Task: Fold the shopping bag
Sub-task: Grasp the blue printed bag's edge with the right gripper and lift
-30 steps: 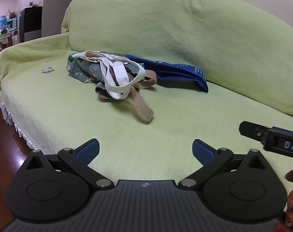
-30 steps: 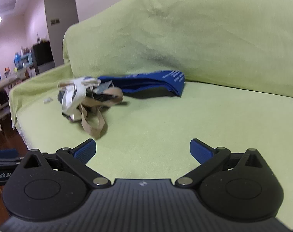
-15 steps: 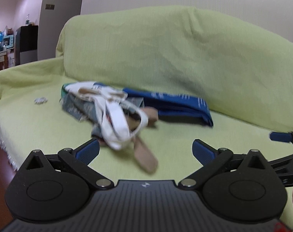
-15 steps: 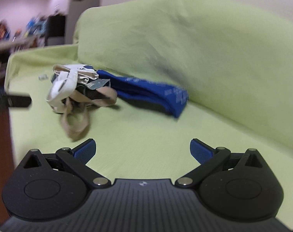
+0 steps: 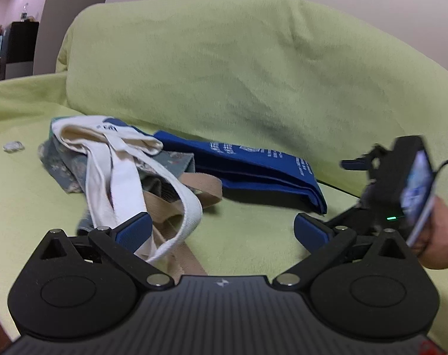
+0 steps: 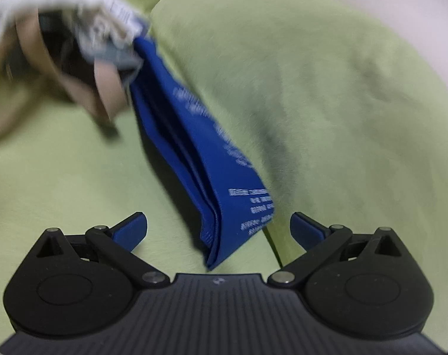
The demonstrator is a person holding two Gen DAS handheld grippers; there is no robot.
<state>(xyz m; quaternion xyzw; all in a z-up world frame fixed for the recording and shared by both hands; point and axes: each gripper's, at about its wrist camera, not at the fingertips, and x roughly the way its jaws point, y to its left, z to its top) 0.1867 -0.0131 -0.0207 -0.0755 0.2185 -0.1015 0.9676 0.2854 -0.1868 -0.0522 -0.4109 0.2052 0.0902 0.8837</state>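
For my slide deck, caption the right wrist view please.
Open right gripper nears the folded blue shopping bag on a green-covered sofa.

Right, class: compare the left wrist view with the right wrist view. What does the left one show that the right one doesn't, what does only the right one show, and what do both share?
Only the left wrist view shows the right gripper from outside, the hand holding it, a small pale scrap on the seat, and the room's dark cabinet.

Only the right wrist view shows the blue bag's folded end close up, lying between its own open fingers.

Both share the green-covered sofa, the blue bag, the white straps and the tan straps.
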